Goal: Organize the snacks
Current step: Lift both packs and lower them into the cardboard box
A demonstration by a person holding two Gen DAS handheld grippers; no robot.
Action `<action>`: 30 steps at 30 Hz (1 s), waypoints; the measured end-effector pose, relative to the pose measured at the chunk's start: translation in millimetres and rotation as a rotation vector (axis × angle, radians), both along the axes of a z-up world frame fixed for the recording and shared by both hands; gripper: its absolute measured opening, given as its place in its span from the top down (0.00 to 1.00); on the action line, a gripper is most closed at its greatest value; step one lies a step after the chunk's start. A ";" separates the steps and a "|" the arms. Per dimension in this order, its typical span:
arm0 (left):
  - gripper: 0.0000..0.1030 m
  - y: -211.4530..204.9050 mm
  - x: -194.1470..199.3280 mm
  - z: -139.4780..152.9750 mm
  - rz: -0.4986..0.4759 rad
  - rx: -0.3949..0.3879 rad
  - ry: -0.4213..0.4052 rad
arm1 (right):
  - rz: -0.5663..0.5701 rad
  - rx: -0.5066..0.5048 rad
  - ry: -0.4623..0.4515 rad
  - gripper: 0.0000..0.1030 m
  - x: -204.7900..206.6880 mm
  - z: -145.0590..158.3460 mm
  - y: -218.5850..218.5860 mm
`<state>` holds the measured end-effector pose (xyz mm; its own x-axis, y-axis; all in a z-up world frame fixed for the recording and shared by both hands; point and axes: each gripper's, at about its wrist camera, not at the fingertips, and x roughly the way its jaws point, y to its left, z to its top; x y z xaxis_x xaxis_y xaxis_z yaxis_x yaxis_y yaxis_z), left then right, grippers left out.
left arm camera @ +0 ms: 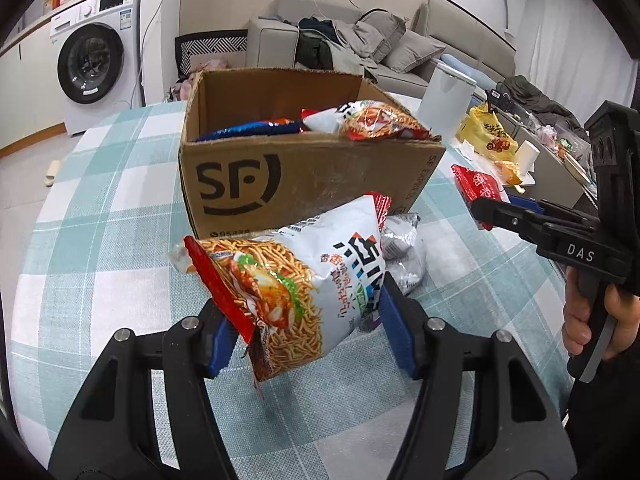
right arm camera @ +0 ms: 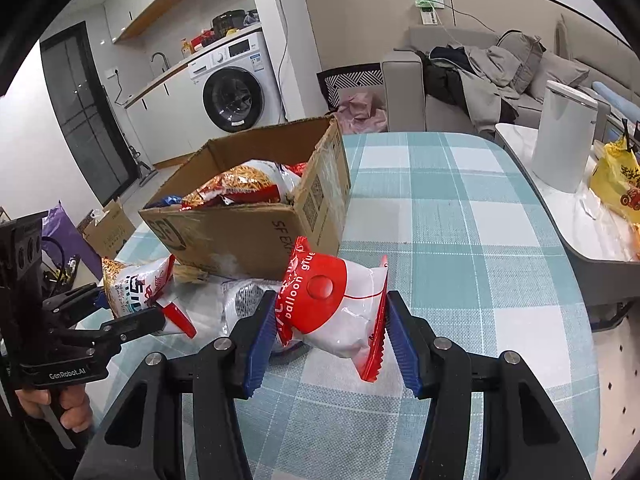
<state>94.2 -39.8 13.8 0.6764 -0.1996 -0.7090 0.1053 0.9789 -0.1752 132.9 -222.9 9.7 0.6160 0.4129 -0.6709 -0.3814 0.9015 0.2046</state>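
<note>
My left gripper (left arm camera: 308, 340) is shut on a white and red noodle snack bag (left arm camera: 304, 280), held above the checked table just in front of the SF cardboard box (left arm camera: 280, 184). My right gripper (right arm camera: 326, 340) is shut on a red and white "balloon glue" bag (right arm camera: 336, 308), lifted near the box's right corner. The box (right arm camera: 256, 232) holds a similar noodle bag (left arm camera: 376, 120) and a blue packet (left arm camera: 256, 130). A silver-white bag (left arm camera: 404, 256) lies on the table between the grippers. The right gripper (left arm camera: 486, 210) shows at the right of the left wrist view, with the red bag (left arm camera: 474, 182).
A white cylinder appliance (right arm camera: 564, 136) and a yellow bag (right arm camera: 618, 184) stand on a side table at the right. The table has a teal checked cloth (right arm camera: 460, 220). A sofa (left arm camera: 420, 48) and washing machine (left arm camera: 96, 60) are behind.
</note>
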 end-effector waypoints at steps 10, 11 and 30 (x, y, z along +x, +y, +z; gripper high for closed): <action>0.42 0.5 -14.4 22.6 0.004 -0.004 -0.052 | 0.024 0.031 -0.049 0.48 -10.2 16.1 3.5; 0.42 0.4 -14.7 24.9 0.005 -0.005 -0.057 | 0.024 0.032 -0.052 0.47 -11.7 16.8 3.9; 0.42 4.0 -32.6 58.6 0.044 0.004 -0.132 | 0.044 0.093 -0.126 0.48 -25.7 38.9 8.2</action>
